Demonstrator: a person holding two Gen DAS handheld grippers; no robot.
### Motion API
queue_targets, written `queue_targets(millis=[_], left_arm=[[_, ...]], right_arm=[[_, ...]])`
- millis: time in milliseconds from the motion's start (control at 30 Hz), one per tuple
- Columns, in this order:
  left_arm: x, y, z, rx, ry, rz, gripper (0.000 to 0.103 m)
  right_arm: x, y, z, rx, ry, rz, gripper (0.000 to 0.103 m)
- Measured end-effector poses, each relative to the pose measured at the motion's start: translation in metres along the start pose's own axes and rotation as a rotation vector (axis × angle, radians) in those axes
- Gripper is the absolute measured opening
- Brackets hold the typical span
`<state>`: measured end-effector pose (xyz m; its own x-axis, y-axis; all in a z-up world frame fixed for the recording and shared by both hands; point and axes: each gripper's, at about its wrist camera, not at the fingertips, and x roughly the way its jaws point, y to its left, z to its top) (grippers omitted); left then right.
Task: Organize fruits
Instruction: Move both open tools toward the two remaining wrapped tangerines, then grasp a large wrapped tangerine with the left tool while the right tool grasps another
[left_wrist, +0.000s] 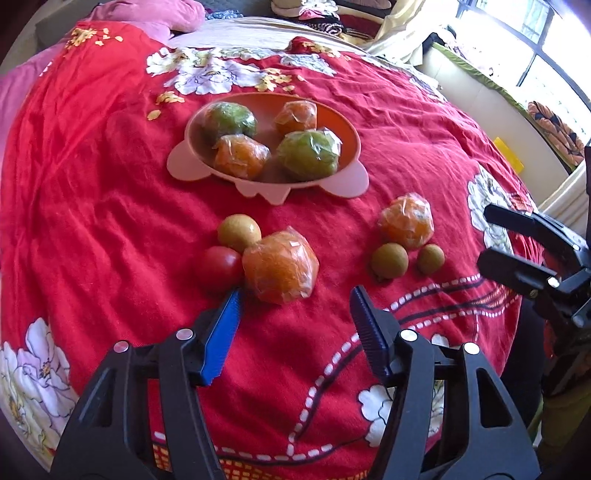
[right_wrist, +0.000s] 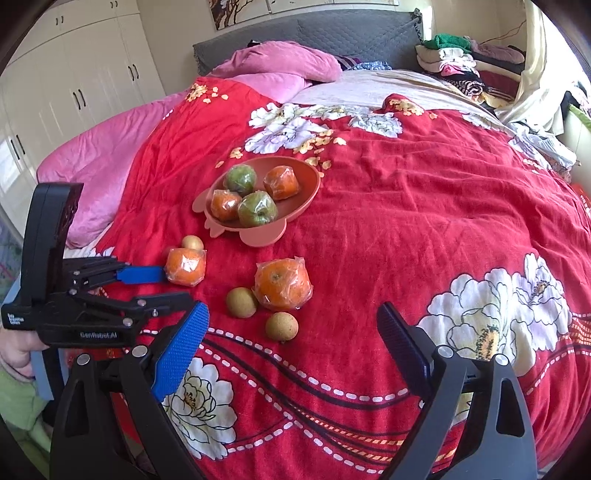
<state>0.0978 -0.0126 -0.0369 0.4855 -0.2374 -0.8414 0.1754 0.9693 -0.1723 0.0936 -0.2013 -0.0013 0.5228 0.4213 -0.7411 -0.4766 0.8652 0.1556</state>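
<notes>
A pink plate (left_wrist: 334, 118) (right_wrist: 308, 173) on the red bedspread holds two wrapped oranges and two wrapped green fruits. Nearer lies a wrapped orange (left_wrist: 280, 267) (right_wrist: 184, 266) beside a red tomato (left_wrist: 221, 267) and a longan (left_wrist: 239, 232). My left gripper (left_wrist: 295, 295) (right_wrist: 173, 286) is open just short of this orange; its left blue pad reaches the orange's edge, the other pad is well clear. To the right lie another wrapped orange (left_wrist: 406, 221) (right_wrist: 282, 284) and two longans (right_wrist: 242, 302) (right_wrist: 281, 325). My right gripper (right_wrist: 291, 310) (left_wrist: 487, 236) stands open around nothing, just short of them.
Pink pillows (right_wrist: 280, 62) and a grey headboard (right_wrist: 295, 29) lie at the far end of the bed. Folded clothes (right_wrist: 461, 62) are piled at the far right. White wardrobes (right_wrist: 74, 74) line the left wall. A hand (right_wrist: 14, 354) holds the left gripper.
</notes>
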Motion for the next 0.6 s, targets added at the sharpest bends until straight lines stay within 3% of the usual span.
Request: queue_targets(millis=[300, 600], left_arm=[[0.009, -0.005, 0.009, 0.021, 0.000, -0.010, 0.051], [0.015, -0.012, 0.014, 0.055, 0.001, -0.012, 0.046]], right_arm=[[0.019, 0.000, 0.005, -0.018, 0.043, 0.004, 0.064], [0.049, 0.003, 0.018, -0.018, 0.096, 0.045, 0.050]])
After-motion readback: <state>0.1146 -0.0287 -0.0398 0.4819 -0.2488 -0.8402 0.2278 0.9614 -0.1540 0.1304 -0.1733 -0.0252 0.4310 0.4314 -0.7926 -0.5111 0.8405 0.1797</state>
